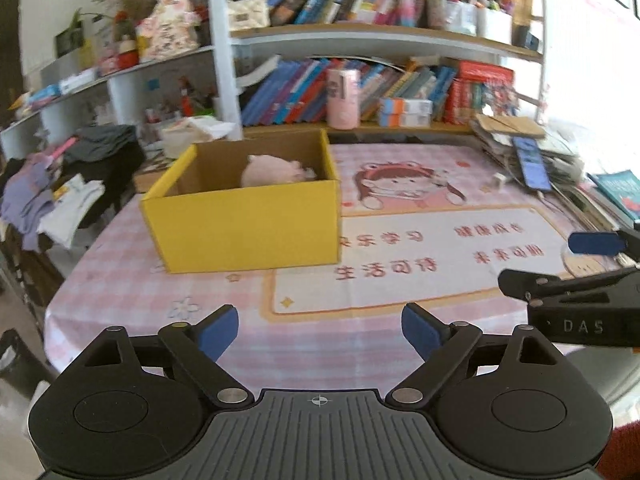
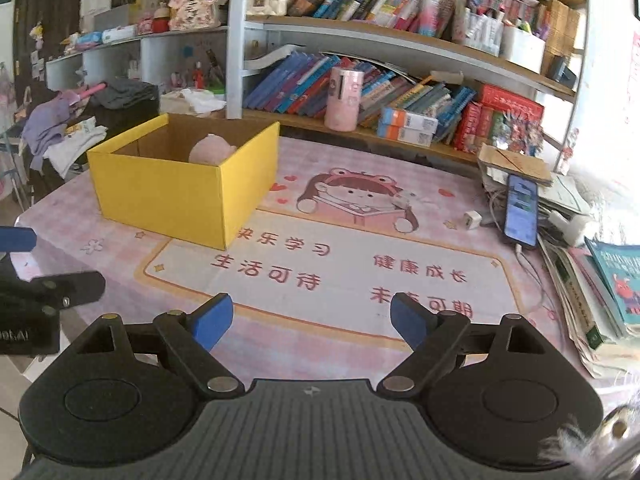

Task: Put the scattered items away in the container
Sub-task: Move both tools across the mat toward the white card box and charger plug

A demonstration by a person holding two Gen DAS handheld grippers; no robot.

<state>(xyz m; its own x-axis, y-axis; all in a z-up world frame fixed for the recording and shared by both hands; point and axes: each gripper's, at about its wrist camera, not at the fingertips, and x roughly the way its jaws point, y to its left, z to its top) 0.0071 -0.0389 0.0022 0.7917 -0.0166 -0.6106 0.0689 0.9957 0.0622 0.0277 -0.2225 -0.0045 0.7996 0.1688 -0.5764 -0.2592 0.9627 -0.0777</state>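
Note:
A yellow cardboard box (image 1: 244, 228) stands on the pink checked table cloth (image 1: 360, 344), open at the top. A pink plush toy (image 1: 272, 171) lies inside it at the back right; it also shows in the right wrist view (image 2: 210, 148) inside the box (image 2: 176, 200). My left gripper (image 1: 320, 334) is open and empty, low over the table's front edge, short of the box. My right gripper (image 2: 311, 322) is open and empty over the printed mat (image 2: 360, 260). Each gripper shows at the edge of the other's view.
A phone (image 2: 521, 210) on a cable and a white charger plug (image 2: 472, 220) lie at the right. Stacked books and papers (image 2: 592, 280) crowd the right edge. Bookshelves (image 2: 400, 92) and a pink cylinder (image 2: 343, 98) stand behind. Clothes (image 1: 60, 196) pile at the left.

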